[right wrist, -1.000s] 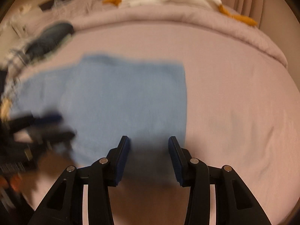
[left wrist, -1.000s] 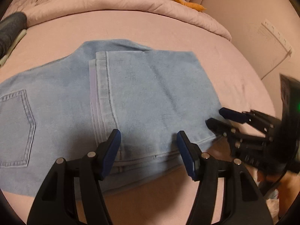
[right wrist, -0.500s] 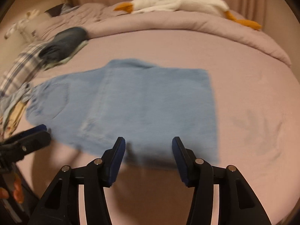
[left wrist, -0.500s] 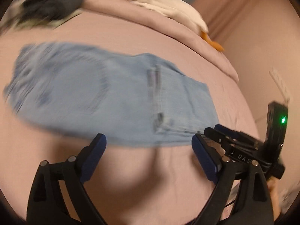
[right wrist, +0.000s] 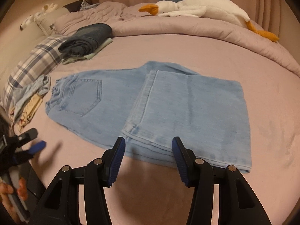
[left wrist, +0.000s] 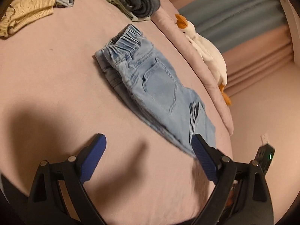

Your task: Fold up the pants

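Light blue jeans (right wrist: pixel 150 108) lie flat on the pink bed, legs folded back over themselves, elastic waistband to the left. In the left wrist view the jeans (left wrist: pixel 155 91) run diagonally, waistband far, folded end near. My left gripper (left wrist: pixel 148 159) is open and empty above the sheet, near the jeans' folded end; it also shows at the left edge of the right wrist view (right wrist: pixel 31 140). My right gripper (right wrist: pixel 148 159) is open and empty just short of the jeans' near edge.
A stack of folded dark clothes (right wrist: pixel 88 37) sits at the back left, also in the left wrist view (left wrist: pixel 135 0). A plaid pillow (right wrist: pixel 31 63) and crumpled garments (right wrist: pixel 30 99) lie left. A white goose plush (right wrist: pixel 196 7) rests on the rolled duvet (right wrist: pixel 187 31).
Both grippers have pulled back off the jeans. The left gripper has swung left and opened wider; the right has backed away and opened a little. The jeans stay folded on the bed.
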The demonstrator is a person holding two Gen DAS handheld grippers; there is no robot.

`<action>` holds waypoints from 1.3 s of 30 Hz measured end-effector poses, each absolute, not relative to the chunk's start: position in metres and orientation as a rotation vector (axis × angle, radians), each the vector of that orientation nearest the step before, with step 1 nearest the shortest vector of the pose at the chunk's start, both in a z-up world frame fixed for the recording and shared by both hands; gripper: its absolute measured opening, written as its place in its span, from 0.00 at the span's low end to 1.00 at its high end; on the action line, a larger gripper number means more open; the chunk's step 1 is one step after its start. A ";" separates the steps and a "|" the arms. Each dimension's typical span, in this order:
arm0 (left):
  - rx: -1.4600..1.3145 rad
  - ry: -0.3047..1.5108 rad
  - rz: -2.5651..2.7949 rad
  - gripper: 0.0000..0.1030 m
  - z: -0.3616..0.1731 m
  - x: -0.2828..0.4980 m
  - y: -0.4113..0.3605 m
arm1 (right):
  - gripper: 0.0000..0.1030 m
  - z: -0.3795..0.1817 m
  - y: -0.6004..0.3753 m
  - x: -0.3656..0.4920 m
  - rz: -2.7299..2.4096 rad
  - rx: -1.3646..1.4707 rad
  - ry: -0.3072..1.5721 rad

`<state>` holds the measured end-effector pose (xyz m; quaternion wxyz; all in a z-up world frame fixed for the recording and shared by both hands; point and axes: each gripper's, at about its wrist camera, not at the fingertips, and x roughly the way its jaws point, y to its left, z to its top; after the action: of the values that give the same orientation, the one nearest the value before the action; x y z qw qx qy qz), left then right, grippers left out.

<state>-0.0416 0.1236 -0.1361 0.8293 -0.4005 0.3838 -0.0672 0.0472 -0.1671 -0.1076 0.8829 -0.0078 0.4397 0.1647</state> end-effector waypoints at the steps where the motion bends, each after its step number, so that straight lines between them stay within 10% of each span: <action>1: -0.855 0.806 -0.142 0.90 -0.137 -0.036 0.125 | 0.51 -0.107 -0.166 0.047 0.346 -0.010 0.914; 14: -0.855 0.743 0.041 0.86 -0.138 0.019 0.146 | 0.51 -0.116 -0.115 0.100 0.403 -0.024 0.958; 19: -0.880 0.803 0.082 0.36 -0.146 0.027 0.165 | 0.43 -0.114 -0.092 0.146 0.422 0.001 0.985; 25: -0.827 0.780 0.008 0.29 -0.140 0.026 0.167 | 0.11 -0.147 -0.074 0.204 0.357 0.040 1.123; 39: -0.639 0.707 -0.035 0.24 -0.095 0.021 0.145 | 0.08 -0.156 -0.091 0.120 0.428 0.033 1.148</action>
<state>0.0206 0.1447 -0.0950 0.8885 -0.3074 0.3403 -0.0169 0.1196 -0.0909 -0.1557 0.8180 0.0157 0.5388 0.2010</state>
